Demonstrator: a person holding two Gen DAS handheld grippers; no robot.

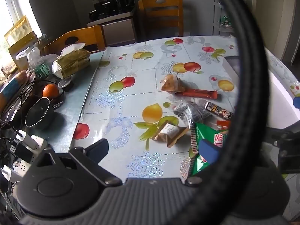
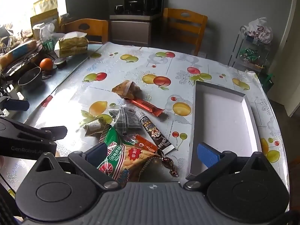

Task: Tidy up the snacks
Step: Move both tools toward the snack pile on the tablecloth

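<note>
Several snacks lie piled on the fruit-print tablecloth: a green-and-orange bag, a black stick pack, an orange-red bar, a brown pastry packet, a grey packet, a small tan packet and a brown wrapped candy. A shallow white box lies empty to their right. My right gripper hangs open above the green bag, without touching it. My left gripper is open over bare cloth left of the pile, its blue pad above the green bag.
The table's left end is cluttered with a tissue pack, an orange, a small pot and power strips. Wooden chairs stand behind the table. A wire shelf cart stands at the right. A black cable loops across the left wrist view.
</note>
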